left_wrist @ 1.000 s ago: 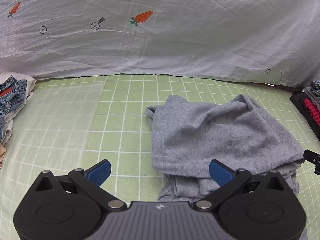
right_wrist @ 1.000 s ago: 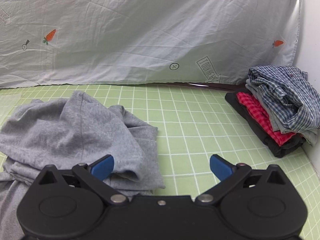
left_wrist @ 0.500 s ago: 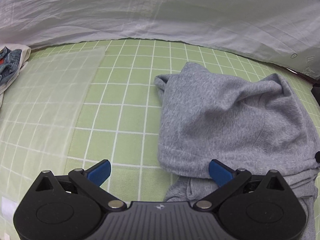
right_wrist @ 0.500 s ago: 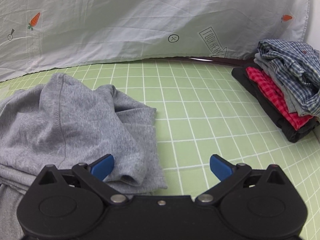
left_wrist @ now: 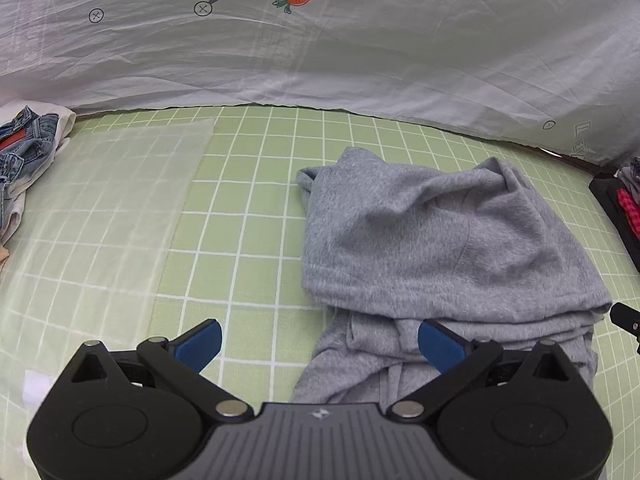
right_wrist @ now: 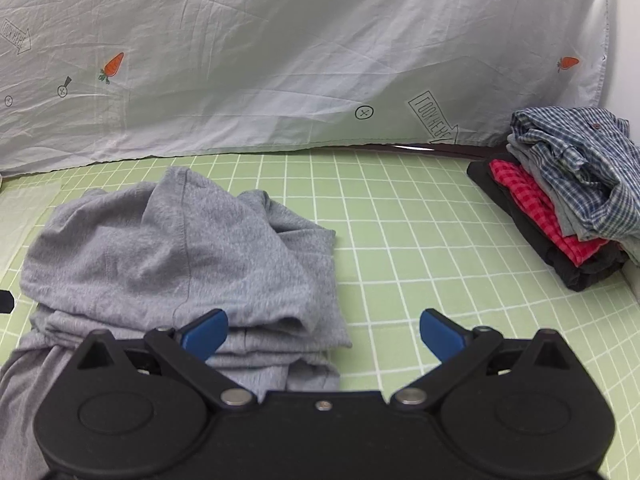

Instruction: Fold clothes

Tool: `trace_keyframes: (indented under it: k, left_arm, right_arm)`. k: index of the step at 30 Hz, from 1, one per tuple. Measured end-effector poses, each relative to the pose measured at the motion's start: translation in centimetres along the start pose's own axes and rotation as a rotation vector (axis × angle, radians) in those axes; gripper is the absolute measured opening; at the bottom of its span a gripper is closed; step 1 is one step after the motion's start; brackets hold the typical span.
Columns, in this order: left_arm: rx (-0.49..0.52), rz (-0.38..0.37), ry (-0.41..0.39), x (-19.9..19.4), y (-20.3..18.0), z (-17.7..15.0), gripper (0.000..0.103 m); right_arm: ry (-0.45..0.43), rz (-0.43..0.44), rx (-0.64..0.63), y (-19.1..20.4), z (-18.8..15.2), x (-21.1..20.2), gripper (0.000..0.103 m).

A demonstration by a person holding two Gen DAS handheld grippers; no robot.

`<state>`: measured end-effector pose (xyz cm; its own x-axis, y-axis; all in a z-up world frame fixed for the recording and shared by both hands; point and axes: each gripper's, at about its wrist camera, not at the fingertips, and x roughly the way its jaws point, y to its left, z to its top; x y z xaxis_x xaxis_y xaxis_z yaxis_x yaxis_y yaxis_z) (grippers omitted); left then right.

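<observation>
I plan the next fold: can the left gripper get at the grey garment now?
Probably yes: the left gripper is open, the grey garment lies just ahead with nothing between, one fingertip already over its edge.

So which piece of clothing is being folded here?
On the green grid mat, look mid-table, just ahead of both open claws. The grey garment lies there alone and rumpled, plain, unlike the checked stack at the right edge or the denim pile at the left.
</observation>
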<state>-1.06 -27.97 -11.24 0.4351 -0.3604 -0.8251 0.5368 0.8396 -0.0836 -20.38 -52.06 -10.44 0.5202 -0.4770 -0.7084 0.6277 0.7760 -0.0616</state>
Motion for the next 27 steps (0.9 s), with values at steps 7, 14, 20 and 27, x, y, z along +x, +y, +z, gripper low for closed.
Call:
trace_keyframes:
  k: [7,14,20,27]
  left_arm:
    - [-0.016,0.003,0.085,-1.4,0.7,-5.6,0.103]
    - [-0.044,0.000,0.165,-2.0,0.8,-10.6,0.103]
    - [-0.062,0.013,0.222,-2.1,0.8,-13.9,0.103]
    - [0.000,0.018,0.222,-3.2,-0.1,-15.7,0.103]
  right_arm:
    - [0.087,0.023,0.001,0.0,-5.3,-2.2,0.103]
    - [0.179,0.040,-0.007,-0.6,-9.9,-3.7,0.103]
    - [0.239,0.048,-0.014,-0.9,-12.8,-4.6,0.103]
    - [0.248,0.066,0.030,-1.5,-14.3,-5.5,0.103]
